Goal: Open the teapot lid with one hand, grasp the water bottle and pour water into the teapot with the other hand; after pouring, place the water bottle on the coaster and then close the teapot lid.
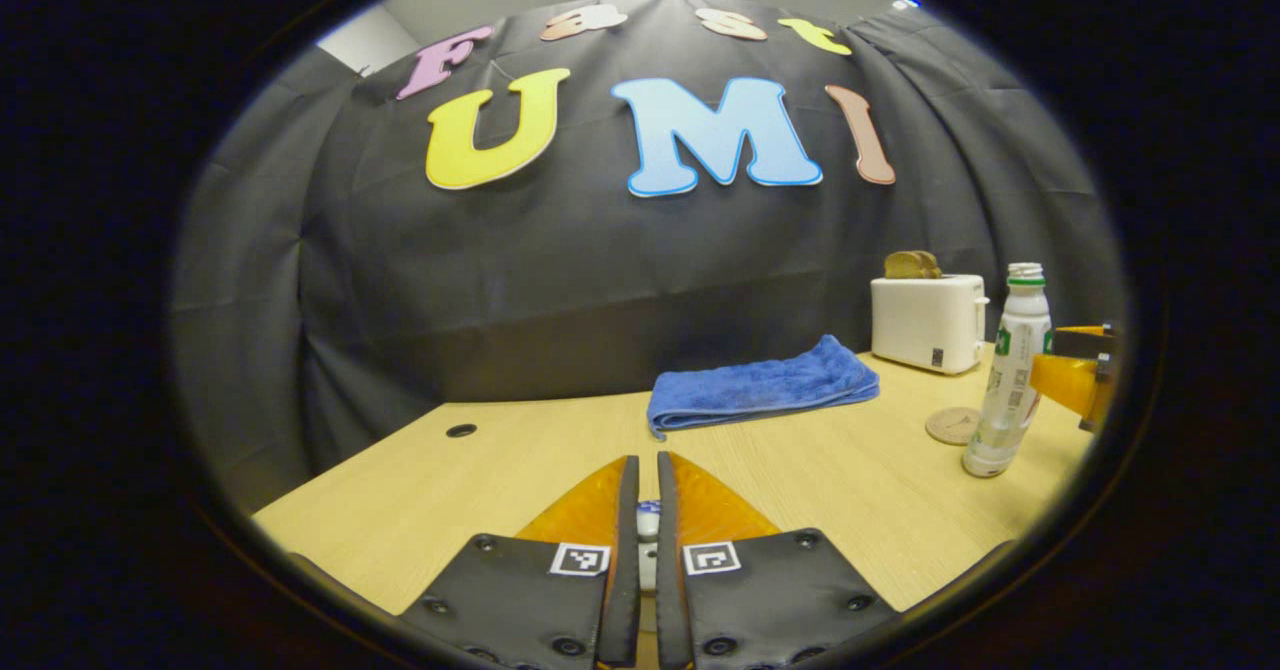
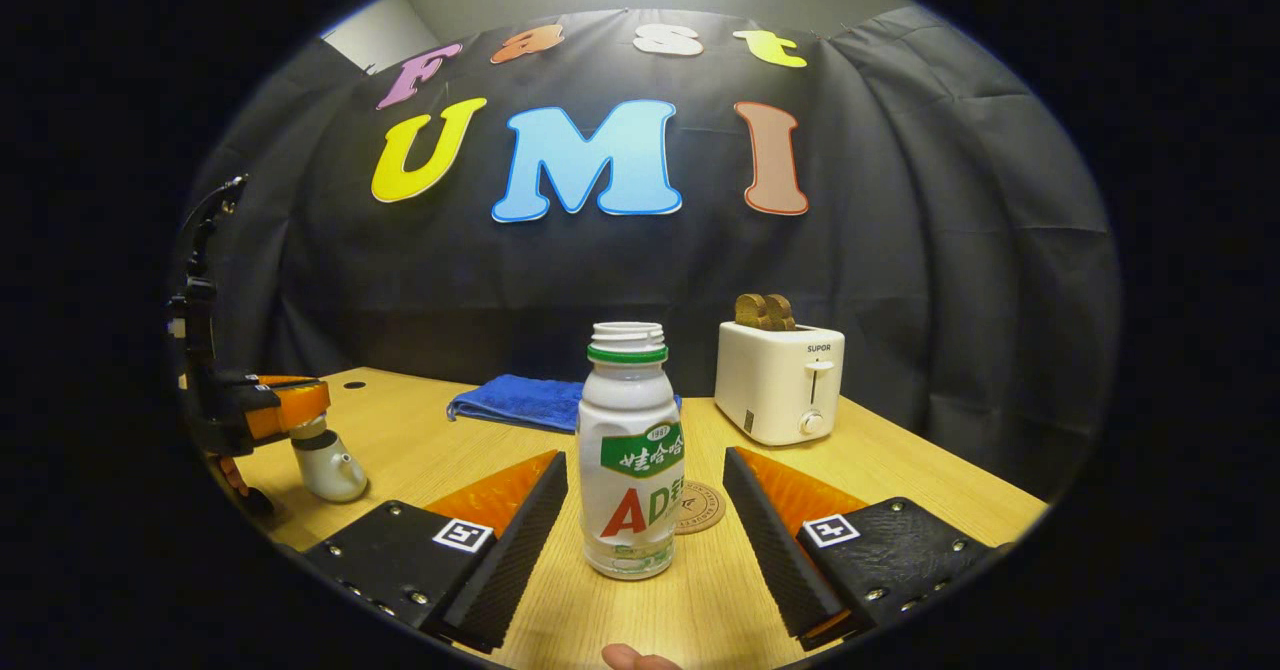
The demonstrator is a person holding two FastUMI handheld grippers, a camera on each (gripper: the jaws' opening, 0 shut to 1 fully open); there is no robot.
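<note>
My left claw point(image 1: 640, 495) is clenched on the small knob of the teapot lid point(image 1: 648, 522), which I see as a pale bit between the two fingers. In the right gripper view this claw sits on top of the teapot point(image 2: 330, 465), at the left side of the desk point(image 2: 420, 430). My right claw point(image 2: 640, 510) is released, its fingers spread wide, and the water bottle point(image 2: 628, 450) stands upright directly between them, not yet touched. Its long axis is vertical, so I think the fingers only need to close sideways. The coaster point(image 2: 700, 507) lies just behind the bottle, right side. The right claw is clearly nearer.
</note>
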